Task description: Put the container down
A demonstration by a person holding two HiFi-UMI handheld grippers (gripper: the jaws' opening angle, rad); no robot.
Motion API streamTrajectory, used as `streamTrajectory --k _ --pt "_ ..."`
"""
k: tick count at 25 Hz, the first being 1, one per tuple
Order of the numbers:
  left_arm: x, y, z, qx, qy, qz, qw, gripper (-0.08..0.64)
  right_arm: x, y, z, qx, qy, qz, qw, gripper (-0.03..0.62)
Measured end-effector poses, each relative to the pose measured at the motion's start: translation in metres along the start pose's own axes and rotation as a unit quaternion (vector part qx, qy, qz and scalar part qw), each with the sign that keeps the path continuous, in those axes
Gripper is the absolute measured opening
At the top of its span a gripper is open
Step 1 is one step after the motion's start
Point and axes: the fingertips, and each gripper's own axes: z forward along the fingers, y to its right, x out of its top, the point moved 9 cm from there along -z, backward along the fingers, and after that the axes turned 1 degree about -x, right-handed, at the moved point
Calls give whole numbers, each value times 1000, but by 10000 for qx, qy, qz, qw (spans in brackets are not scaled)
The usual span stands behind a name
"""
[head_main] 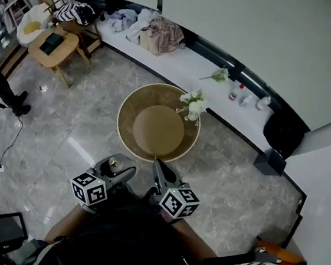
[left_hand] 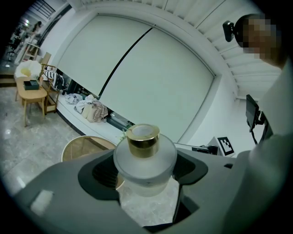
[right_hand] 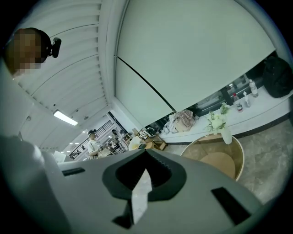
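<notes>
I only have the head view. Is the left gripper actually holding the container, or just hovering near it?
Observer: It is holding it. The left gripper view shows the left gripper clamped on the frosted bottle, below its gold cap.
Operator: Is the right one carrying anything?
Observer: No. The right gripper view shows the right gripper with its jaws together and nothing between them.
</notes>
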Motion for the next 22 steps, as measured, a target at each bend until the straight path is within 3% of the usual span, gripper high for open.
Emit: streamTrajectory --k 12,22 --pt "18 -24 27 -203 -113 38 9997 345 15 13 20 -262 127 0 9996 6" --pt "64 -87 52 -469 -285 5 9985 345 31 13 85 -604 163 12 9980 7"
